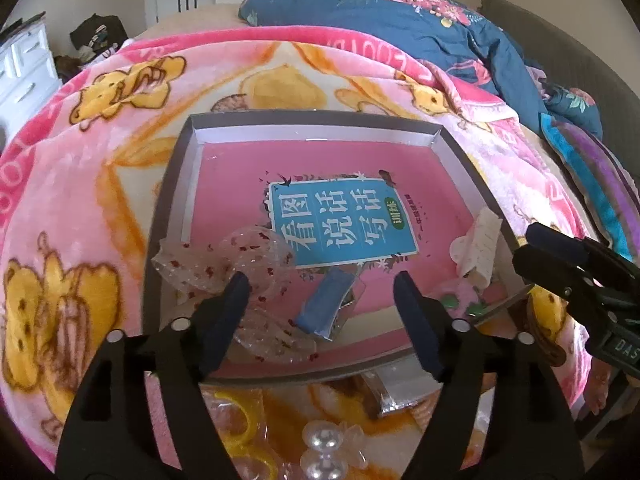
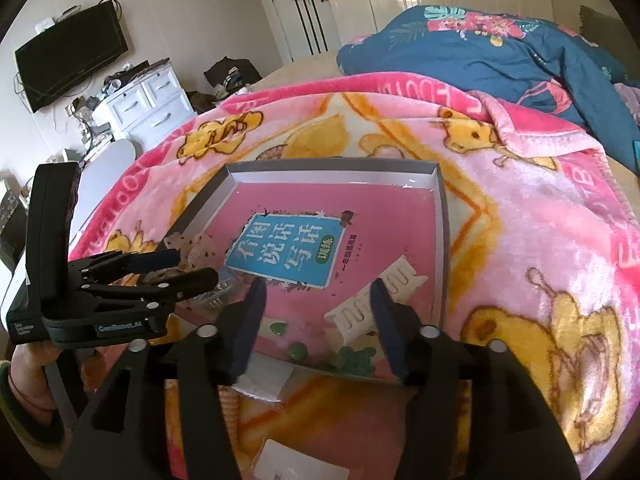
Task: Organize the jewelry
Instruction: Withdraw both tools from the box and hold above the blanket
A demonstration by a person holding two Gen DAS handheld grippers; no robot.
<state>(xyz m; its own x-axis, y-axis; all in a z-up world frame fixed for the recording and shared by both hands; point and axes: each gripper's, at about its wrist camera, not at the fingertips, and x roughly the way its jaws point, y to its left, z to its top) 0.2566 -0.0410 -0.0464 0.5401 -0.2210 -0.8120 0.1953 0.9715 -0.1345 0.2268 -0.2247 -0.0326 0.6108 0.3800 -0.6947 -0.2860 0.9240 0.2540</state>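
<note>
Currently, two handheld grippers hover with jaws apart over a shallow grey box (image 1: pixel 168 184) on a pink cartoon blanket (image 1: pixel 80 184).

Nothing sits between the left gripper (image 1: pixel 322 292) pads or the right gripper (image 2: pixel 318 300) pads. Inside the box, on a pink book (image 1: pixel 240 184), lie a white hair claw clip (image 2: pixel 376 300), a clear bow with red specks (image 1: pixel 240 256) at the left edge, and a blue packet (image 1: pixel 324 300) between them.
</note>
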